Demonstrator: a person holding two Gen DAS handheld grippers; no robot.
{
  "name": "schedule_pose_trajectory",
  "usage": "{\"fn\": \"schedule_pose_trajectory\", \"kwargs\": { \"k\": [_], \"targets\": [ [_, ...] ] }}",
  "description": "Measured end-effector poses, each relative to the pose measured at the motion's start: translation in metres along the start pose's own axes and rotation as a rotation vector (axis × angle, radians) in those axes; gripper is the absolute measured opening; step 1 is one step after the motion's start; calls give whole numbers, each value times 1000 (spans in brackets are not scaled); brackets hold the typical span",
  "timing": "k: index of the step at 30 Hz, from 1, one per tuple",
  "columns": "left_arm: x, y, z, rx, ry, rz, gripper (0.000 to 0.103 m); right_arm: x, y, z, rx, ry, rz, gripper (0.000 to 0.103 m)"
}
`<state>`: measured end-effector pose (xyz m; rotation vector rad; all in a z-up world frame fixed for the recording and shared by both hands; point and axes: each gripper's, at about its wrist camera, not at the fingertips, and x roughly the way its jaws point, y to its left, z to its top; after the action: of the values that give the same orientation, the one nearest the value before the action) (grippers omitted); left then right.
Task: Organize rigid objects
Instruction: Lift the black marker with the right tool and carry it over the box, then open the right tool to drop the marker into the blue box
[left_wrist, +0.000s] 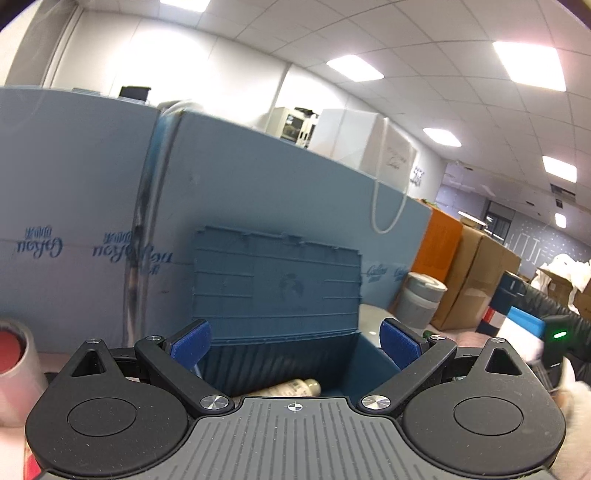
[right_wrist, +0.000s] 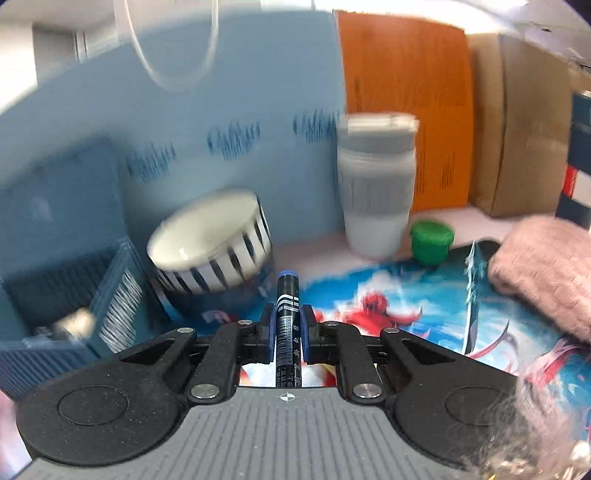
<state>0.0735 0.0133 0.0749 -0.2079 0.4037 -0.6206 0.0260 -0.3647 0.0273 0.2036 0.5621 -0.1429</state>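
Note:
My left gripper (left_wrist: 295, 341) is open and empty, held above a dark blue plastic crate (left_wrist: 277, 288) whose lid stands open. A cream bottle (left_wrist: 295, 387) lies inside the crate. My right gripper (right_wrist: 287, 325) is shut on a black marker with a blue cap (right_wrist: 287, 306), held above a colourful printed mat (right_wrist: 388, 306). The crate shows at the left of the right wrist view (right_wrist: 74, 295), blurred.
A striped white bowl (right_wrist: 210, 243) lies tilted next to the crate. A grey-and-white tumbler (right_wrist: 376, 184), a green cap (right_wrist: 431, 238) and a pink fuzzy cloth (right_wrist: 543, 266) sit on the mat. Blue foam boards (left_wrist: 92, 203), orange and brown boxes (right_wrist: 406, 92) stand behind. A tape roll (left_wrist: 14, 365) is left.

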Motion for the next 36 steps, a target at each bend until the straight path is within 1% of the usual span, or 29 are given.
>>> {"fn": "schedule_pose_trajectory", "kwargs": {
  "k": [2, 4, 6, 8, 10, 14, 15, 17, 18, 21, 24, 27, 28, 32, 34, 36],
  "targets": [
    [2, 4, -1, -10, 11, 15, 99, -21, 9, 8, -3, -72, 10, 12],
    [4, 8, -2, -20, 18, 26, 99, -38, 19, 15, -7, -146, 57, 12],
    [3, 12, -1, -32, 18, 29, 99, -53, 35, 22, -22, -224, 141, 12],
    [3, 17, -1, -48, 15, 24, 99, -62, 54, 25, -69, -306, 257, 12],
    [2, 20, -1, -63, 14, 20, 99, -61, 76, 29, -141, -351, 337, 12],
    [1, 26, 0, -82, 9, 7, 99, -36, 120, 29, -235, -406, 419, 12],
    [1, 28, 0, -89, 7, 7, 99, -29, 131, 26, -275, -422, 433, 12],
    [0, 31, 1, -102, 5, 6, 99, -17, 154, 15, -394, -497, 418, 12],
    [-1, 33, 1, -109, 4, 5, 99, -10, 164, 9, -448, -511, 419, 12],
    [-2, 39, 3, -131, -5, 1, 99, 5, 188, -10, -620, -506, 411, 12],
    [-4, 43, 4, -151, -16, 0, 99, 17, 202, -30, -802, -477, 373, 12],
    [-4, 44, 4, -154, -12, 10, 100, 25, 203, -35, -878, -393, 403, 12],
    [-3, 43, 4, -152, -10, 11, 100, 27, 201, -32, -861, -380, 417, 12],
    [0, 39, 4, -135, 0, 10, 100, 34, 198, -16, -852, -274, 451, 12],
    [0, 38, 4, -129, 4, 7, 100, 41, 200, -10, -792, -180, 502, 12],
    [1, 38, 4, -125, 5, 5, 100, 47, 195, -5, -728, -116, 526, 13]
  ]
}}
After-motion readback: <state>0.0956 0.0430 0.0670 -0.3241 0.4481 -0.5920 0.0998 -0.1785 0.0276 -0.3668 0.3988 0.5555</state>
